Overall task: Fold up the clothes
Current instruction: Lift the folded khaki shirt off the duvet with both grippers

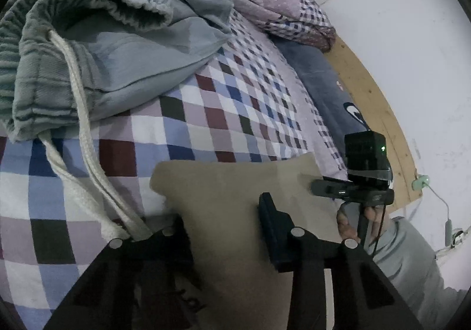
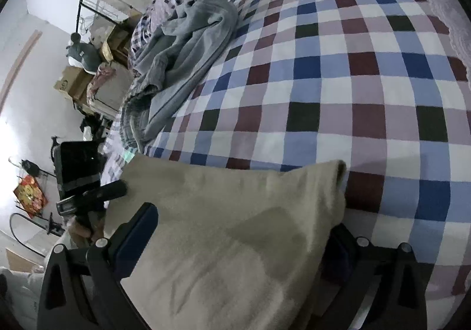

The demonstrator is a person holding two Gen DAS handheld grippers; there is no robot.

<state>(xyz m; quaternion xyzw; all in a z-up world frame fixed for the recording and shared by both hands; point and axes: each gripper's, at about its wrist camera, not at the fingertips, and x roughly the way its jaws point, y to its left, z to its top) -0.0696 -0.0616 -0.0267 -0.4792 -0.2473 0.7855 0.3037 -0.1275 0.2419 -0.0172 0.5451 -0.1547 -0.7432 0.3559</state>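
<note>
A beige cloth (image 1: 229, 188) lies on the checked bed sheet (image 1: 235, 112) right in front of both grippers. My left gripper (image 1: 223, 227) is shut on its near edge: the blue pad of one finger presses the cloth and the other finger is hidden under it. In the right wrist view the same beige cloth (image 2: 229, 212) fills the wide gap of my right gripper (image 2: 241, 235), whose jaws stand open. The cloth drapes over the right-hand finger. Crumpled grey drawstring trousers (image 1: 103, 50) lie further back, also seen as grey trousers (image 2: 182, 44).
The trousers' white drawstring (image 1: 85, 129) trails down to my left gripper. A bunched checked quilt (image 1: 279, 6) and a blue pillow (image 1: 318, 79) lie along the wooden bed edge (image 1: 368, 94) by the wall. Boxes and clutter (image 2: 73, 79) stand beside the bed.
</note>
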